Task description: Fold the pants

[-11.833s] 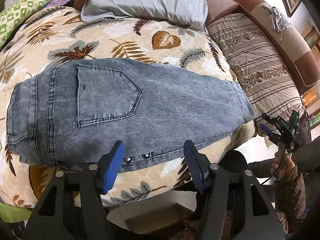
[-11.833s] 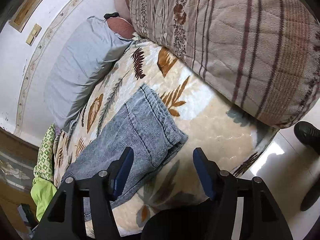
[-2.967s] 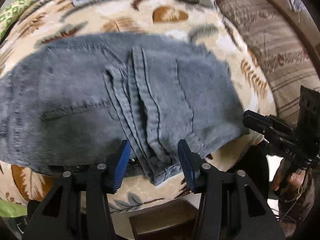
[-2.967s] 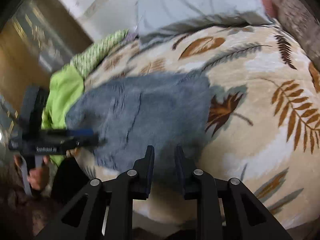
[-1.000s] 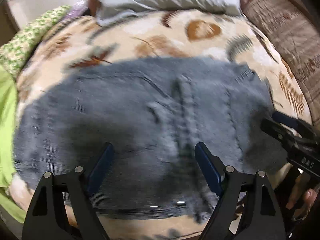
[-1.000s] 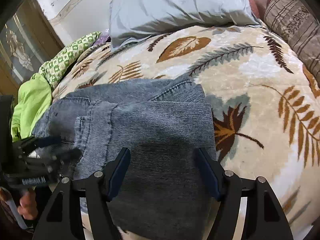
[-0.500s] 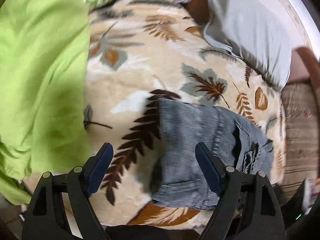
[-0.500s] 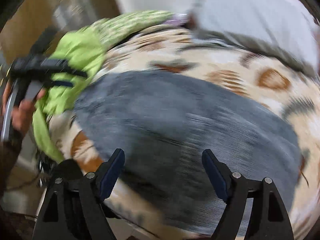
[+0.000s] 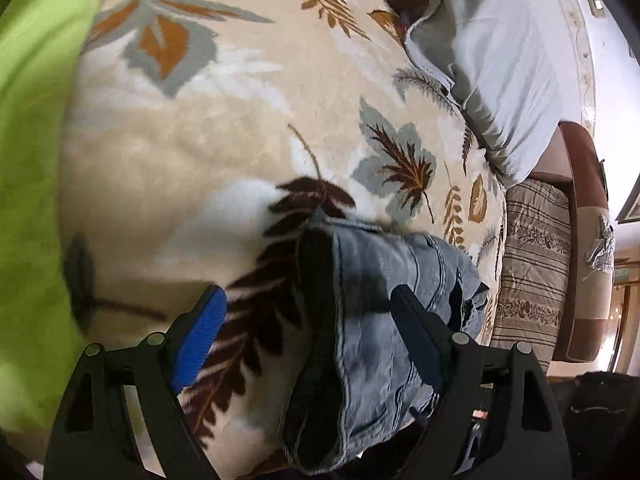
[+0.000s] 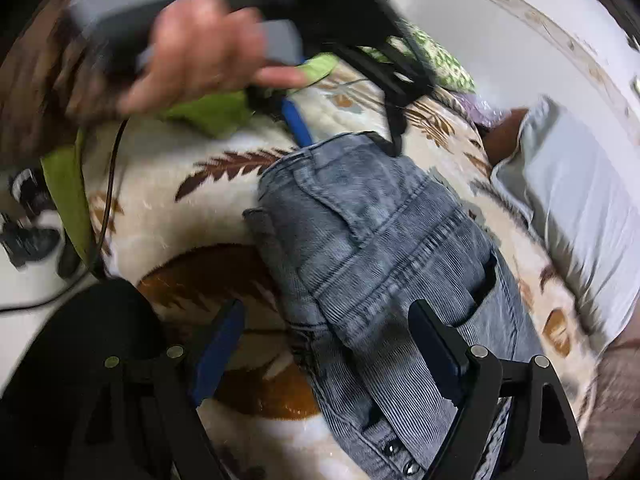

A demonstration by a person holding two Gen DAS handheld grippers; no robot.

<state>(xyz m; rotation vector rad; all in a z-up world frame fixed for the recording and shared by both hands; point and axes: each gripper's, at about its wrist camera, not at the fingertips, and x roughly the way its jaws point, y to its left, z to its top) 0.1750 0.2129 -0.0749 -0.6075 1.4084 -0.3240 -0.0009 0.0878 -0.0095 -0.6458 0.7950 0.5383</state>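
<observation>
Since a second ago I've swung both grippers off to the side, and the folded jeans point(image 10: 372, 248) now lie as a compact bundle on the leaf-print blanket point(image 9: 224, 128), near the bed's edge. My left gripper point(image 9: 308, 336) hangs over the bundle's end with jaws wide, holding nothing. My right gripper point(image 10: 326, 356) likewise straddles the denim, jaws wide apart. A grey pillow point(image 9: 508, 68) lies beyond; a green cloth point(image 9: 28, 160) lies to the left.
</observation>
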